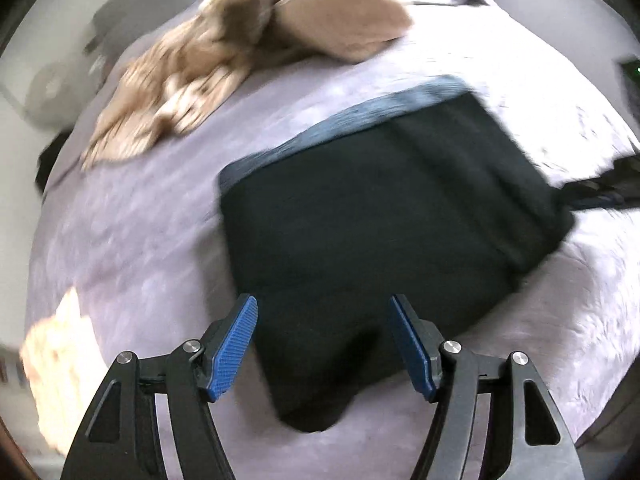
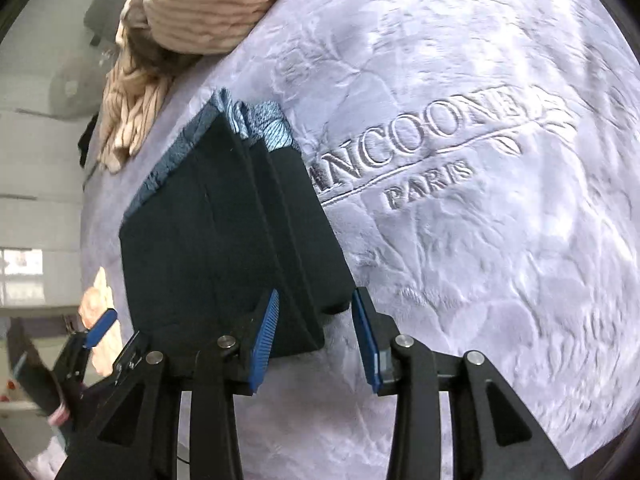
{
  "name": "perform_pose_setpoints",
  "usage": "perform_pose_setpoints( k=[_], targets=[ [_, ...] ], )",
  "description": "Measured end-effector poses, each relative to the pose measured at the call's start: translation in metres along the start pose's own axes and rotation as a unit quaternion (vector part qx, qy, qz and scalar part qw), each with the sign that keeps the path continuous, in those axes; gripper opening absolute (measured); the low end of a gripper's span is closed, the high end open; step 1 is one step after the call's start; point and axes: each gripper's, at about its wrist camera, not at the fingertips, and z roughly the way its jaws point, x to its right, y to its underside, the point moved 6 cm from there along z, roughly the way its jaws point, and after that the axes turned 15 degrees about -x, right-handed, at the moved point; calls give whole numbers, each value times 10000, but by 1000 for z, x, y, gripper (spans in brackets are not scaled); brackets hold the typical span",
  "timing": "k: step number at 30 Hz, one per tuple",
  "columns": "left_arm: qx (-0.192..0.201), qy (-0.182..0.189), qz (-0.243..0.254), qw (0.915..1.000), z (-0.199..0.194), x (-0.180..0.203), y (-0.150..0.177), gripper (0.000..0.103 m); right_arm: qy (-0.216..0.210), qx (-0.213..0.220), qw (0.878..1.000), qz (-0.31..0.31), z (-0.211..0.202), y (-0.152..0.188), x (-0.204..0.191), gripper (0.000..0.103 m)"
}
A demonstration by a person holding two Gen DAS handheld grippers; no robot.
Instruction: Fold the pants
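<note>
**Dark pants lay folded as both grippers stood clear**

At the far left of the right wrist view, the left gripper (image 2: 100, 328) showed only one blue finger at the frame's lower left edge. In its own view, the left gripper (image 1: 323, 312) had its jaws apart with nothing pressed between them, poised over the near edge of the pants (image 1: 380, 216). The pants lay as a compact dark rectangle on the lilac blanket (image 1: 140, 240), centre frame, below the beige garment (image 1: 224, 52) at upper left. Further right, the right gripper (image 2: 316, 300) also stood parted, its pads framing the near corner of the pants (image 2: 224, 240) without gripping. The folding looked nearly done; next would come smoothing or one last fold.
</note>
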Motion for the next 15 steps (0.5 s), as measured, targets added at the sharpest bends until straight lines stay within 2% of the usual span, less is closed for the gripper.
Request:
perform_pose_setpoints(
  k=[3,5,9,13,15],
  targets=[
    [-245,222,-363,9988,6,-15,7,70,339,213,9991,-130,-14,6,-6,42],
    [-373,203,-469,9980,10,-20,9,87,448,374,9978,-329,-21,8,-18,42],
    [-446,171,-539,9974,10,-21,15,87,650,620,9923,-849,-24,7,-55,42],
    [-585,305,-596,9960,12,-21,13,87,812,360,9889,-1191,2,4,-81,42],
    [-620,323,-632,9956,14,-21,12,87,924,134,9872,-1294,17,5,-81,48]
  ],
)
